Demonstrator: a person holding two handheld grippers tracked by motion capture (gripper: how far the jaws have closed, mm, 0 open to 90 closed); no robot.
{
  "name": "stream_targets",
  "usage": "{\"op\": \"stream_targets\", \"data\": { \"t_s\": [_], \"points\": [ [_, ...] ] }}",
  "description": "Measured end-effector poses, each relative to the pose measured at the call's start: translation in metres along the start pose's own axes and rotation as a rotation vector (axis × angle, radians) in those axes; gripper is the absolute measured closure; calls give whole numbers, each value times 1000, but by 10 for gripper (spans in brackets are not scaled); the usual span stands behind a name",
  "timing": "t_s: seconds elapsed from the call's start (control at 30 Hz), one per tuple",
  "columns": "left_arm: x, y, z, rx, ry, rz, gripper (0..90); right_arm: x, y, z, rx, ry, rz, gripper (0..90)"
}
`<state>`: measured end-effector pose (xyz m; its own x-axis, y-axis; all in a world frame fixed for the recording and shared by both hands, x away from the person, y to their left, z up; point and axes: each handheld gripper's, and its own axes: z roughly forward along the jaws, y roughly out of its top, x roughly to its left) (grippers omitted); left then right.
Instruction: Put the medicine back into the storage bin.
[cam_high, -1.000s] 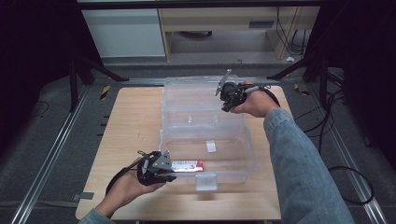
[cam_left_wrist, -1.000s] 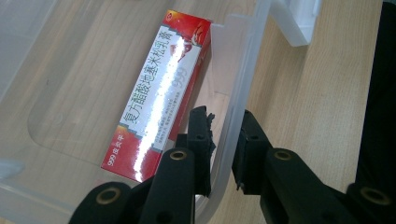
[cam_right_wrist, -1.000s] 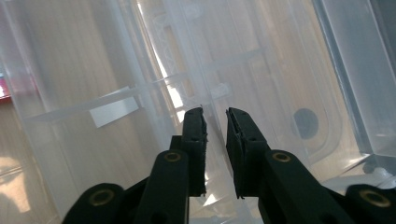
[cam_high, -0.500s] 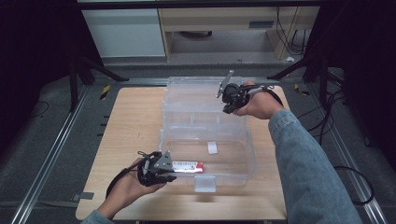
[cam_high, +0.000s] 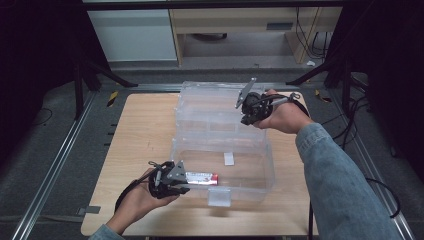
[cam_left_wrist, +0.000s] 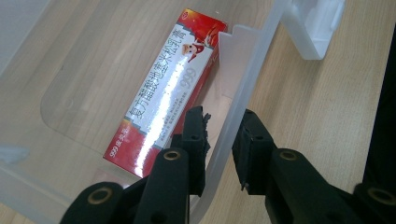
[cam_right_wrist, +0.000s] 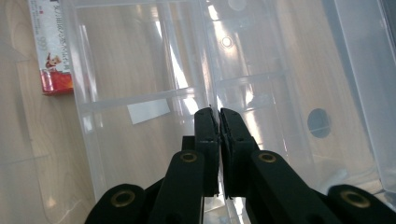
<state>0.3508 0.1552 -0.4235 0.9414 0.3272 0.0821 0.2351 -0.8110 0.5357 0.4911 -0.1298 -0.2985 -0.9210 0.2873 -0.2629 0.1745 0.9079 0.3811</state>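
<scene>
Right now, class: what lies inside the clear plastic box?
One red and white carton lies flat on the clear plastic box's floor beside the near wall. The raised insert tray blurs the back part beneath it.

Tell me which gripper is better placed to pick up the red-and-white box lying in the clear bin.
Left, probably. The left gripper straddles the clear bin wall right beside the red-and-white box, jaws apart. The right gripper is up at the lid, jaws closed on its thin edge, farther from the box.
</scene>
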Motion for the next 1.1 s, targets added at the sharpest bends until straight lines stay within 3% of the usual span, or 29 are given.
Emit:
{"op": "stream_targets", "data": {
  "t_s": [0.23, 0.63, 1.1],
  "points": [
    [1, 3, 1, 10, 13, 3, 732, 5, -5, -4, -9, -8, 3, 875],
    [11, 12, 8, 10, 34, -9, 737, -14, 2, 4, -16, -33, 14, 863],
    [11, 12, 8, 17, 42, -5, 722, 11, -3, -14, -32, -36, -17, 883]
  ]
}}
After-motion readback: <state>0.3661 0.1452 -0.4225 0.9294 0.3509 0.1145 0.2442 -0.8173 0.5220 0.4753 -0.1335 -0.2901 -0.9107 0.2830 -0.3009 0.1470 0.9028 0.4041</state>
